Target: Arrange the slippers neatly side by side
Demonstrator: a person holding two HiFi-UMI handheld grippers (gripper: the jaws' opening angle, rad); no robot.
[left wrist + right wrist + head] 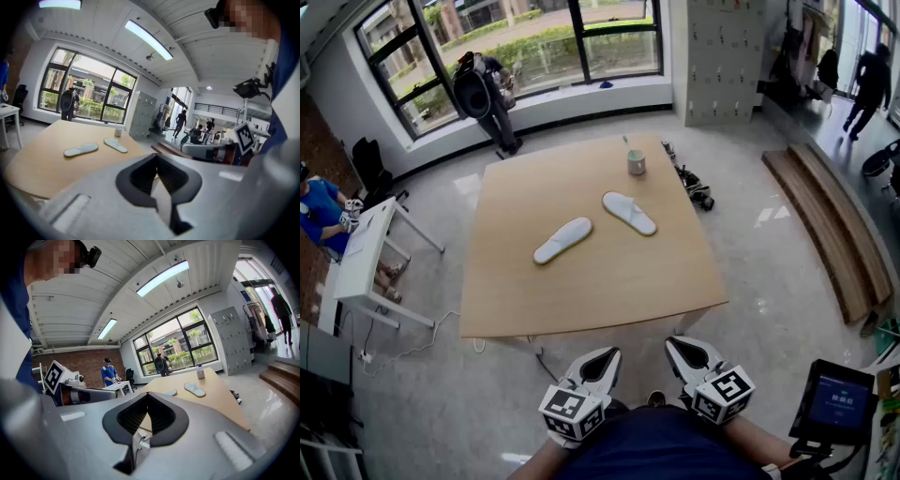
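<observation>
Two white slippers lie apart on the wooden table (pixel 581 300), angled toward each other in a V. The left slipper (pixel 563 240) (pixel 80 149) points up to the right; the right slipper (pixel 629 212) (pixel 115 145) (pixel 194 389) points up to the left. Only the tip of the left slipper (pixel 169 393) shows in the right gripper view. Both grippers hang close to my body, short of the table's near edge. My left gripper (pixel 605 360) is shut and holds nothing. My right gripper (pixel 680 349) is shut too, with nothing in it.
A small grey cup (pixel 636 163) stands at the table's far edge. A white side table (pixel 366 258) and a seated person in blue (pixel 319 214) are at the left. Someone stands by the window (pixel 487 94). Wooden steps (pixel 830 220) and a tablet on a stand (pixel 836 401) are at the right.
</observation>
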